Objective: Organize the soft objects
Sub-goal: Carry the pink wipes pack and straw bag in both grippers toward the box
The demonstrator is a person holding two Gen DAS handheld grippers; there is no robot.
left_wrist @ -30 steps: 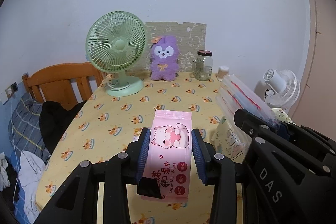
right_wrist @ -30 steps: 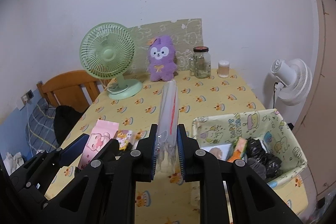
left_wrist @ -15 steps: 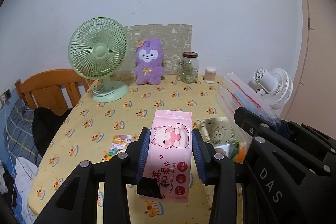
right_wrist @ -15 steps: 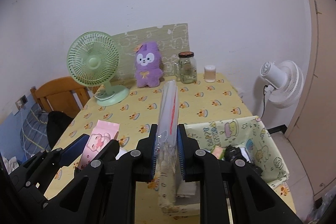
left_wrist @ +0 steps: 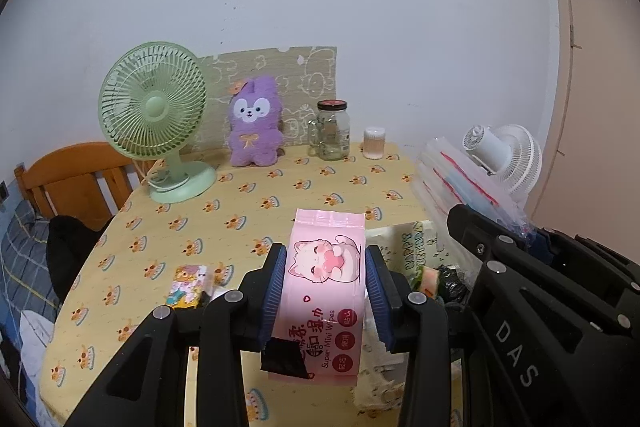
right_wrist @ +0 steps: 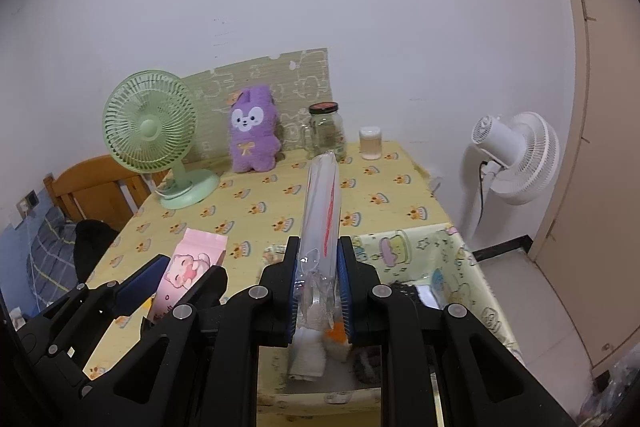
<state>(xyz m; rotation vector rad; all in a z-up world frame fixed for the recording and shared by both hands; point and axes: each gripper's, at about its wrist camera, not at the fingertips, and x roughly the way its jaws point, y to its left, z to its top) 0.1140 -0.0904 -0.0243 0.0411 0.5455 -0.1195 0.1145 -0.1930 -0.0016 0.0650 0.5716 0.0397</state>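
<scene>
Above the basket (right_wrist: 460, 259) – contents half hidden – left jaws clamp wipes pack (left_wrist: 326, 283), right jaws clamp plastic bag (right_wrist: 322, 223)

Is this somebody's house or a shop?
Most likely a room in a home. A purple plush toy and a green desk fan sit on a table with a yellow patterned tablecloth, beside a wooden chair.

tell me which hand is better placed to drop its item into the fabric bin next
Right. The right gripper, jaws shut on the clear plastic zip bag, hangs directly over the yellow patterned fabric bin. The left gripper, with the pink wet-wipes pack, sits beside the bin's left edge.
</scene>
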